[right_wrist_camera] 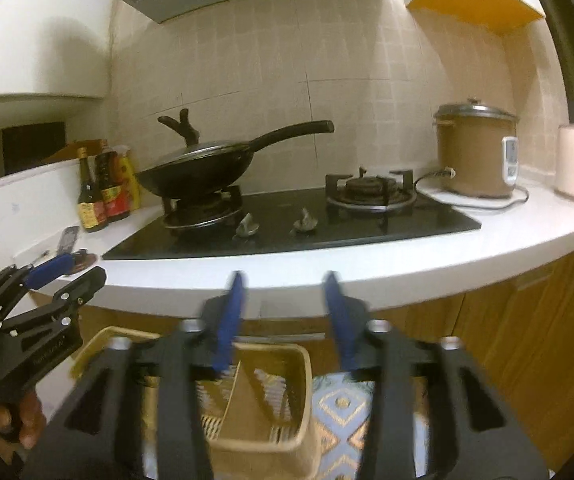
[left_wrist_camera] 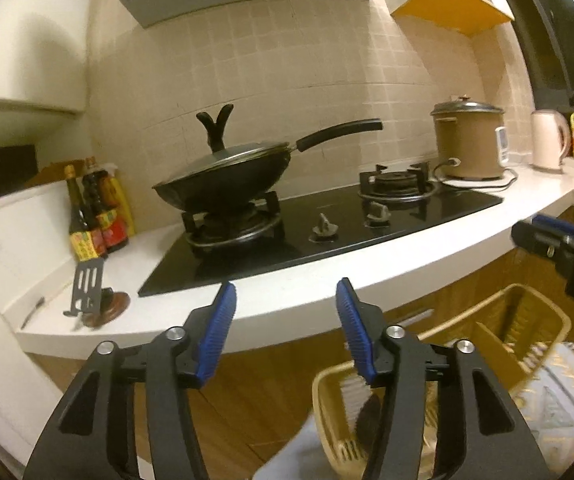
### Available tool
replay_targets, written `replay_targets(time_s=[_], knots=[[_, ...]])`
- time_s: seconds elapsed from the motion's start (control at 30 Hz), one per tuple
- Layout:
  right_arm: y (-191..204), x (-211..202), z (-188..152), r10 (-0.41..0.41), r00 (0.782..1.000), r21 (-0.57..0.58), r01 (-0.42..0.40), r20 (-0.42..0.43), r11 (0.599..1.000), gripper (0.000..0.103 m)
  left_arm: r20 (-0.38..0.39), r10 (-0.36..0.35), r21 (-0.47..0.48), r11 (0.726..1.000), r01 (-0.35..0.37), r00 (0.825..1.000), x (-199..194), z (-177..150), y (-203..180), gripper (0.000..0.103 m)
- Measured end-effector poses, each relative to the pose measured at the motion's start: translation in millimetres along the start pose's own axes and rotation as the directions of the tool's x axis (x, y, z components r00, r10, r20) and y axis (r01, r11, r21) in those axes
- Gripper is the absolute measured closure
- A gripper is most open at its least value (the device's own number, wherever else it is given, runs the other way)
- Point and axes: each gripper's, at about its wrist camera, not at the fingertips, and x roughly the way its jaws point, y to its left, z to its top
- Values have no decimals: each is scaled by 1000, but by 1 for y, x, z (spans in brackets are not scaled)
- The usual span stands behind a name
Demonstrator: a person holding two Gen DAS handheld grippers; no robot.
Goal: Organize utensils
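My left gripper (left_wrist_camera: 285, 292) is open and empty, held below the white counter's front edge; it also shows at the left of the right wrist view (right_wrist_camera: 73, 268). My right gripper (right_wrist_camera: 285, 284) is open and empty, above a tan slotted utensil basket (right_wrist_camera: 305, 364) with a divider. The same basket (left_wrist_camera: 559, 322) lies low right in the left wrist view, with a white brush (left_wrist_camera: 353, 396) and a dark utensil in its near end. A black slotted spatula (left_wrist_camera: 87, 286) stands on a brown rest (left_wrist_camera: 113, 306) on the counter's left end.
A lidded black wok (left_wrist_camera: 223, 176) sits on the left burner of the black gas hob (left_wrist_camera: 327, 236). Sauce bottles (left_wrist_camera: 95, 216) stand left of it. A brown rice cooker (left_wrist_camera: 467, 140) and a white kettle (left_wrist_camera: 547, 140) stand at the right. A patterned mat (right_wrist_camera: 347, 408) lies under the basket.
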Motion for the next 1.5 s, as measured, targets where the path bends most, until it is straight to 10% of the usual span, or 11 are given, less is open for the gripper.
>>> replay_targets(time_s=[0.33,0.6,1.27,1.5], knots=[[-11,-67,5,42,991,62,-34,-127,997,51,-69,-176,-137,977,166,982,-62,6,32,46],[7,-99,-17,102,939,80,-80,-328,994,51,-221,-241,-190,961,201,945,-103,-8,46,43],[13,-37,-144,207,650,220,-62,-732,974,51,-601,-403,-394,901,183,690,-32,-151,38,42],[5,-25,-155,220,621,251,-38,-753,967,51,-637,-410,-420,895,152,653,-15,-162,30,42]])
